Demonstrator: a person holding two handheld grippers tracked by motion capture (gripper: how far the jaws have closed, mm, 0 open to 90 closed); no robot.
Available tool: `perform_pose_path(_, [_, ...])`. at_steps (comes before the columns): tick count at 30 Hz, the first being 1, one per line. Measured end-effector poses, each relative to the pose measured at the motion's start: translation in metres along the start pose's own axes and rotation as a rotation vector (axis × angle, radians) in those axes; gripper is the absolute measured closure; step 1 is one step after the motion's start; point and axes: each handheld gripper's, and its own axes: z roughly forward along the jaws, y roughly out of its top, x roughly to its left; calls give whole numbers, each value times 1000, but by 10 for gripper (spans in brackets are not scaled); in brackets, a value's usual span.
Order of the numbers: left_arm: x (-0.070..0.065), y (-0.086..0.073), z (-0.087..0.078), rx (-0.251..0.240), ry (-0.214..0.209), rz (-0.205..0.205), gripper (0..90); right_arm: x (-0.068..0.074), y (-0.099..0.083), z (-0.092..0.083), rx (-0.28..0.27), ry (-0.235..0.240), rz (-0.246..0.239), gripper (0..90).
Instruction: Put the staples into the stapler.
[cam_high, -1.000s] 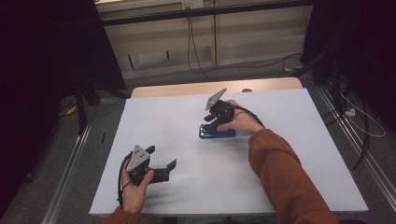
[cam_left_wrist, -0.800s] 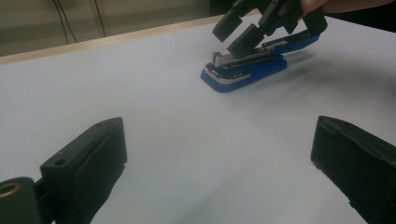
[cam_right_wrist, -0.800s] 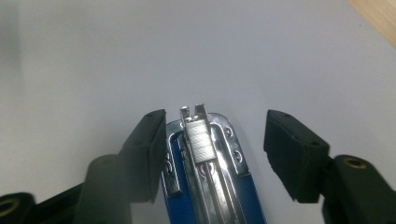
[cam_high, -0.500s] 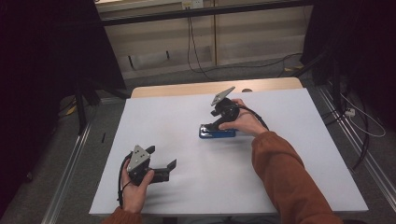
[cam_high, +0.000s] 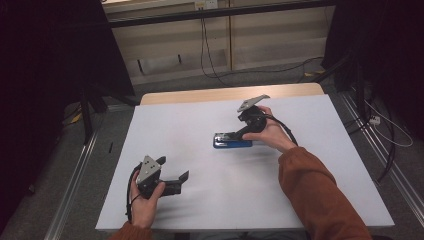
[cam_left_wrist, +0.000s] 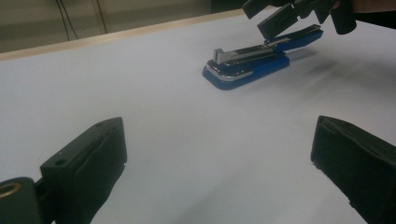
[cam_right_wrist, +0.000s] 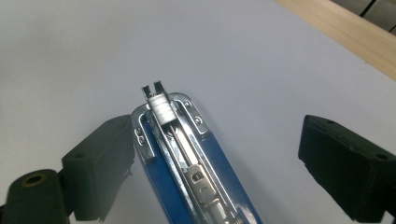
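- A blue stapler (cam_high: 232, 140) is laid flat on the white table cover (cam_high: 200, 130), slightly beyond the cover's centre and toward its far edge.
- In the right gripper view, the stapler (cam_right_wrist: 187, 154) is seen from above with its staple channel exposed; a short block of staples (cam_right_wrist: 161, 109) is seated at the channel's front end.
- The right gripper (cam_high: 245, 131) is positioned at the stapler's right-hand end, angled down toward it.
- The right gripper's jaws have just been opening. They are now spread wide, and the stapler's front part is seen between them in the right gripper view. The left-side jaw is just beside the stapler's chrome edge; contact cannot be determined. The other jaw is well apart from the stapler.
- The stapler is judged released, not grasped.
- In the left gripper view, the stapler (cam_left_wrist: 254, 58) is shown resting on the cover, with the right gripper (cam_left_wrist: 299, 11) just above its far end.
- The left gripper (cam_high: 176, 182) is held low over the cover, well apart from the stapler, on the near left side.
- The left gripper's jaws are spread wide with nothing between them.
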Motion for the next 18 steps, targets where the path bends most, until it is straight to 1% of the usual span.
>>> perform_pose_path(4, [0,0,0,1,0,-2,36,-1,-4,-7,-20,-31,17,98])
perform_pose_path(7, [1,0,0,3,1,-1,36,-2,-9,-11,-15,-67,21,99])
perform_pose_path(9, [1,0,0,5,2,0,36,-3,-11,-15,-23,-84,33,96])
perform_pose_path(13, [1,0,0,5,3,1,36,-5,-14,-22,-45,-108,52,90])
perform_pose_path(18, [1,0,0,5,3,2,36,-5,-20,-29,-68,-122,69,86])
